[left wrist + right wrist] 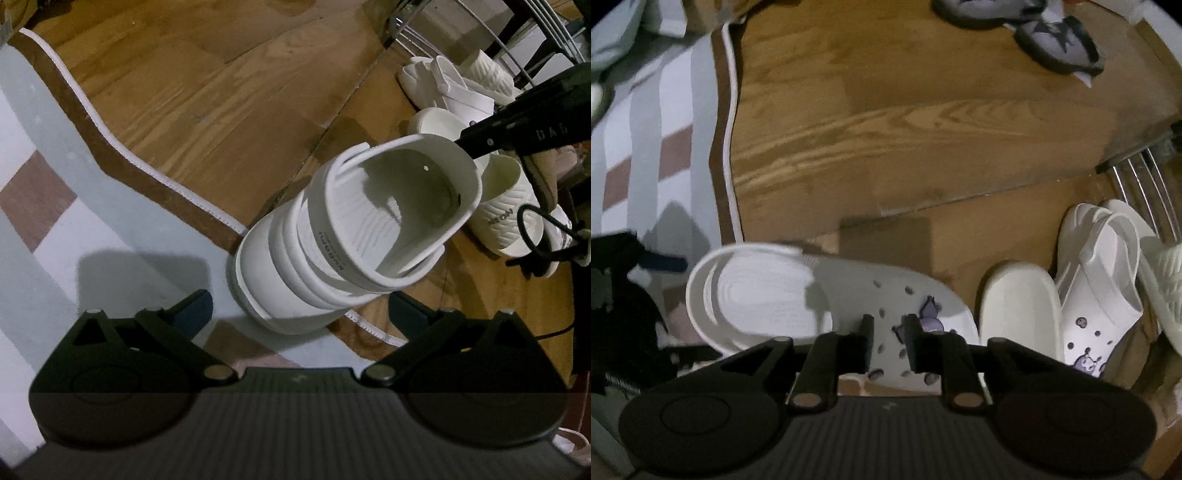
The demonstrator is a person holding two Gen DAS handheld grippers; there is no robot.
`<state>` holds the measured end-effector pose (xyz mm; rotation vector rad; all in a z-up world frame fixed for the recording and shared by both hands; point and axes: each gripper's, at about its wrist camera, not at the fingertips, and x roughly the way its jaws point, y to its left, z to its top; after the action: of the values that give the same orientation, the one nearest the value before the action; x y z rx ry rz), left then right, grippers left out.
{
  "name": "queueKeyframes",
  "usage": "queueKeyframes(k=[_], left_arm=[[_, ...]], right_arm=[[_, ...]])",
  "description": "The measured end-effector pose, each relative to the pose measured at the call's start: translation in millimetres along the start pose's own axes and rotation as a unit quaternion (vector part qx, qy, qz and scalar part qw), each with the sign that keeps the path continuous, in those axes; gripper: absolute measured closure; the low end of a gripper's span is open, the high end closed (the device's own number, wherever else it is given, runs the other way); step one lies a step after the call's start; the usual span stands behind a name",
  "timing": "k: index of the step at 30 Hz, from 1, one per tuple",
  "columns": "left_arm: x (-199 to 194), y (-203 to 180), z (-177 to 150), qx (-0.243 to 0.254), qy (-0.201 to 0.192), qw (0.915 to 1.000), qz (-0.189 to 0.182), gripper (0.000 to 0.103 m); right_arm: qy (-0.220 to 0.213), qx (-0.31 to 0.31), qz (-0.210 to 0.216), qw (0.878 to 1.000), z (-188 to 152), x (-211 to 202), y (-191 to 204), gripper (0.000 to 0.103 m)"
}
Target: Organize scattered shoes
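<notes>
A white clog [354, 236] with purple charms hangs above the floor, also seen in the right wrist view [812, 295]. My right gripper [888, 343] is shut on the clog's toe; its black body [524, 122] reaches in from the right in the left wrist view. My left gripper [299, 310] is open and empty, just below the clog's heel end. The matching clog [1097, 306] lies on the floor at right among cream slides [1019, 306].
A striped rug [55, 206] with a white-piped brown border covers the floor at left. A metal shoe rack [517, 40] stands at the far right behind white slides [454, 85]. Grey sneakers [1056, 44] lie far off on the wood floor [905, 122].
</notes>
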<state>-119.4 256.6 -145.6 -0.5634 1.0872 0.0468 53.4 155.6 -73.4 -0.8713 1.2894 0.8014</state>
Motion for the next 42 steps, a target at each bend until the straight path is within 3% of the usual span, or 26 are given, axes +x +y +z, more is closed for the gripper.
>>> queueKeyframes(k=[3, 5, 7, 9, 18, 21, 23, 27, 30, 34, 35, 38, 42], left_arm=[[0, 0, -1, -0.005, -0.002, 1.0, 0.0, 0.0], [1, 2, -2, -0.009, -0.003, 0.9999, -0.005, 0.0], [1, 4, -2, -0.017, -0.001, 0.9998, -0.01, 0.0], [1, 4, -2, -0.019, 0.0, 0.9998, -0.011, 0.0], [-8, 0, -2, -0.015, -0.002, 0.9999, 0.007, 0.0], [-15, 0, -1, -0.016, -0.008, 0.9998, 0.001, 0.0], [-16, 1, -1, -0.016, -0.008, 0.9998, -0.001, 0.0], [-12, 1, -3, -0.018, -0.002, 0.9998, 0.003, 0.0], [-7, -1, -4, -0.012, 0.005, 0.9998, 0.017, 0.0], [-8, -1, -4, -0.011, 0.007, 0.9997, 0.02, 0.0], [-8, 0, -4, -0.012, 0.007, 0.9997, 0.02, 0.0], [-12, 4, -2, -0.022, -0.002, 0.9995, 0.023, 0.0], [-23, 12, 1, -0.047, -0.022, 0.9984, 0.023, 0.0]], right_arm=[[-0.004, 0.016, 0.011, 1.0, -3, 0, -8, 0.079], [-0.009, 0.03, 0.019, 0.999, -4, -2, -12, 0.068], [-0.015, 0.04, 0.033, 0.999, -7, -6, -16, 0.063], [-0.023, 0.051, 0.045, 0.997, -9, -9, -18, 0.061], [-0.037, 0.015, 0.013, 0.999, -4, -12, -5, 0.058], [-0.039, 0.022, 0.03, 0.999, -3, -15, -9, 0.056], [-0.041, 0.034, 0.056, 0.997, -3, -18, -12, 0.044], [-0.022, -0.007, 0.033, 0.999, -1, -3, 8, 0.026], [0.005, -0.052, -0.044, 0.998, 5, 27, 33, 0.027], [0.008, -0.064, -0.116, 0.991, 7, 58, 48, 0.044], [0.003, -0.044, -0.128, 0.991, 9, 59, 45, 0.056], [0.028, 0.062, -0.106, 0.992, 15, 51, 21, 0.064], [0.055, 0.24, -0.056, 0.968, 10, 37, -27, 0.068]])
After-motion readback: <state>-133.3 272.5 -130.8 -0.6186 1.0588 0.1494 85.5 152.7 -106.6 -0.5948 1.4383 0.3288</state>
